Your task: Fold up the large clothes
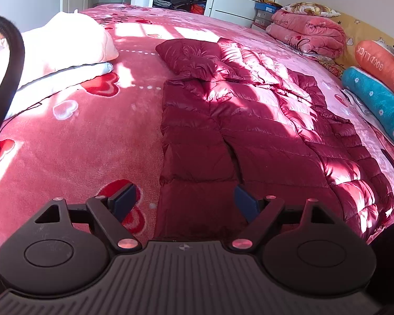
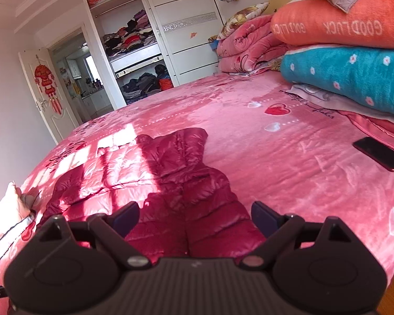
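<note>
Two tongs are in view, and neither one has hold of anything. The left tongs [image 1: 183, 201] stand wide apart above the near hem of the red down jacket [image 1: 249, 120], with nothing between the fingers but the cloth lying below them; whether they touch it cannot be told. The right tongs [image 2: 195, 218] are spread wide too and hang over the near end of the same jacket [image 2: 155, 183], empty. The jacket lies flat on the pink bed cover [image 1: 78, 136] with hearts, near the middle of the bed, its hood [image 1: 189, 55] turned to the far side and one sleeve laid along its right edge in the left wrist view. It seems to be spread out like this so that its sides can be brought over the middle, and both tongs are probably open because a new hold on the hem is wanted; the folding looks only partly done. Folded pale clothes [image 1: 65, 50] wait at the far left, likely put aside on purpose. At the right, stacked bedding is kept against the headboard: an orange roll [image 2: 341, 26] with the words "GOOD LUCK", which read upside down, on a teal flowered roll [image 2: 354, 76]. A dark phone [image 2: 379, 153] lies on the cover near this pile, well apart from the jacket.
</note>
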A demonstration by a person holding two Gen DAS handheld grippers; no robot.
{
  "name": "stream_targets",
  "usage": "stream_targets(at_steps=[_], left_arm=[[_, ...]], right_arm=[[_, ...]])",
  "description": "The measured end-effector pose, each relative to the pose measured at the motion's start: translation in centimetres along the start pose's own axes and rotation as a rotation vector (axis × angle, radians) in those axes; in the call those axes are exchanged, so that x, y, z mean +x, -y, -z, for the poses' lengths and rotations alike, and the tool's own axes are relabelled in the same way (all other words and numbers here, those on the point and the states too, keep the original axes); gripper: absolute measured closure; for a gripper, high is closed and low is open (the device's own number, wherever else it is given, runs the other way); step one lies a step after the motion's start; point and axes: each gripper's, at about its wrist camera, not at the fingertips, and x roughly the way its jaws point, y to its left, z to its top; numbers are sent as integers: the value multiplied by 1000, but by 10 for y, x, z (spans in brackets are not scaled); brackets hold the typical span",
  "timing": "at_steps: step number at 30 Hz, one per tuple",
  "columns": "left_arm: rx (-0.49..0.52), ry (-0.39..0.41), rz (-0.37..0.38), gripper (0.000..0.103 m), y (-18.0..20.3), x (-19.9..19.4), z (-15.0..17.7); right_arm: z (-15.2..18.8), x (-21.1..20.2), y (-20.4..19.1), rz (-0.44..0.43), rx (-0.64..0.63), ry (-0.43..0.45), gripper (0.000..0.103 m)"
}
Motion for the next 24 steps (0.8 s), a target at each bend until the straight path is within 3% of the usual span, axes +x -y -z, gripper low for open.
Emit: stream_targets(at_steps=[3,7,14,20,24], left_arm=[[8,5,8,3,0,-3,7],[29,0,13,3,6,-3,11],[49,-1,35,3,8,-2,18],[3,-35,82,3,1,5,21],[-31,-49,104,3,-5,14,22]], right_arm=[[12,-11,31,63,10,-41,11],[30,-20,61,83,94,-79,11],[48,-12,79,-5,178,-142,11],[50,11,86,-42,177,-229,11],[50,29,87,-129,180,-309,11]])
